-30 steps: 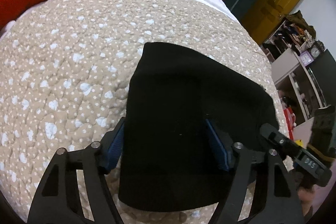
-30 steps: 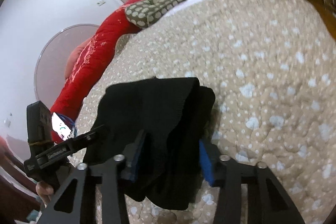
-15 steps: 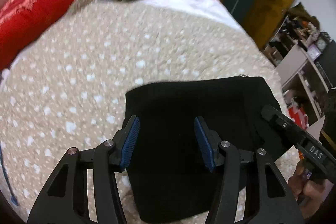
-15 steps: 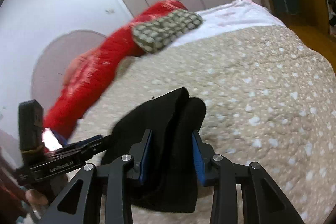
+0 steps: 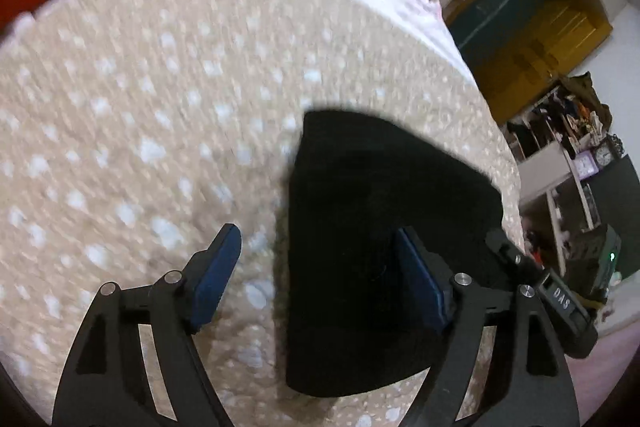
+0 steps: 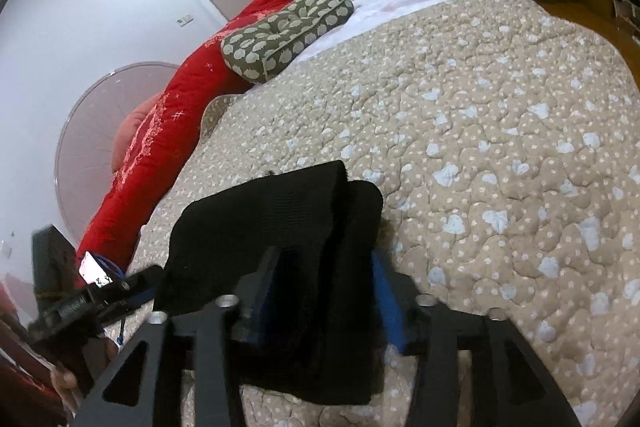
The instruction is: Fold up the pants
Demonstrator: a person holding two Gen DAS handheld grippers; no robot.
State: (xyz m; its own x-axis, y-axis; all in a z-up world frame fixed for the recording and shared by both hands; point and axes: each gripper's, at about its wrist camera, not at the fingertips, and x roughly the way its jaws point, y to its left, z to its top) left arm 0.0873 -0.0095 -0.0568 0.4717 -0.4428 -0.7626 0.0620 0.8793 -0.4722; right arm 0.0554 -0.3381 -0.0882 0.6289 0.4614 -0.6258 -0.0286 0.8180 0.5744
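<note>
The black pants (image 5: 380,235) lie folded into a thick rectangle on the beige spotted quilt (image 5: 140,115). My left gripper (image 5: 320,275) is open, its left finger over bare quilt and its right finger over the pants. In the right wrist view the pants (image 6: 280,227) show as a stacked bundle, and my right gripper (image 6: 320,295) is shut on their near right edge. The left gripper also shows in the right wrist view (image 6: 92,299) at the lower left. The right gripper shows in the left wrist view (image 5: 552,291) at the right edge.
A red bolster (image 6: 160,131) and a green patterned pillow (image 6: 280,35) lie at the bed's far end. A yellow door (image 5: 540,39) and cluttered shelves (image 5: 568,155) stand to the right of the bed. The quilt stretches wide to the left of the pants.
My left gripper has opened wider and shifted left, off the pants' left edge. My right gripper stays shut on the pants, which now lie lower and flatter on the quilt.
</note>
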